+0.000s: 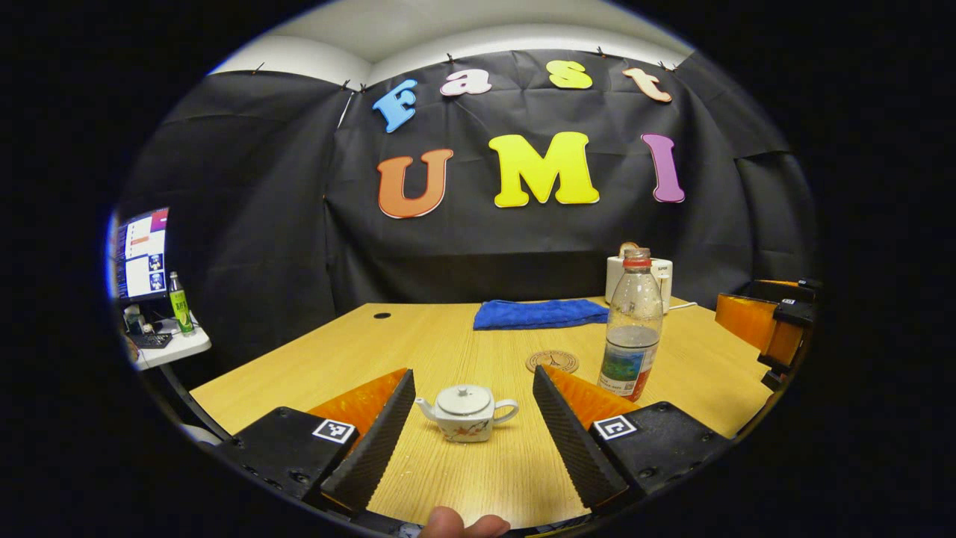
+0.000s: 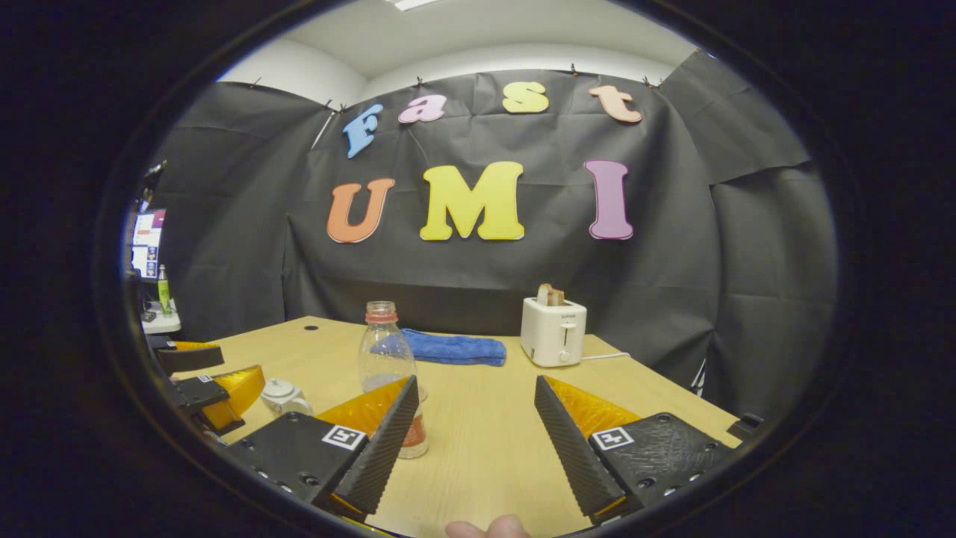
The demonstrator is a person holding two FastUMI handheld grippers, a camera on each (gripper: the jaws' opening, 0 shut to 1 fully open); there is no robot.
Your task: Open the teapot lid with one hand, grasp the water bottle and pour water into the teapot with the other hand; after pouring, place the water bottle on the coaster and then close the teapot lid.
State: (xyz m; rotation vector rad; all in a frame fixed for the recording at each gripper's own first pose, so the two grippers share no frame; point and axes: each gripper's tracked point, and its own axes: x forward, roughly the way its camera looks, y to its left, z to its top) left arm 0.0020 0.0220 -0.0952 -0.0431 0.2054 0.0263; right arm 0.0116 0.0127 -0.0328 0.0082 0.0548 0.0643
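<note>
A small white teapot [image 1: 467,413] with its lid [image 1: 463,399] on stands on the wooden table [image 1: 448,336], right ahead of my open left gripper [image 1: 472,388] and between the lines of its fingers, untouched. To its right stands a clear water bottle [image 1: 631,326], uncapped, with a little water inside. A round coaster [image 1: 552,362] lies behind the teapot, left of the bottle. In the right gripper view my right gripper [image 2: 474,396] is open over bare table, the bottle [image 2: 389,359] just beyond its left finger, the teapot [image 2: 284,395] farther left beside the left gripper [image 2: 213,385].
A blue cloth [image 1: 541,313] lies folded at the table's back. A white toaster [image 2: 553,331] with toast in it stands at the back right, its cord trailing right. A side desk with a monitor [image 1: 142,254] and a green bottle [image 1: 180,302] is far left.
</note>
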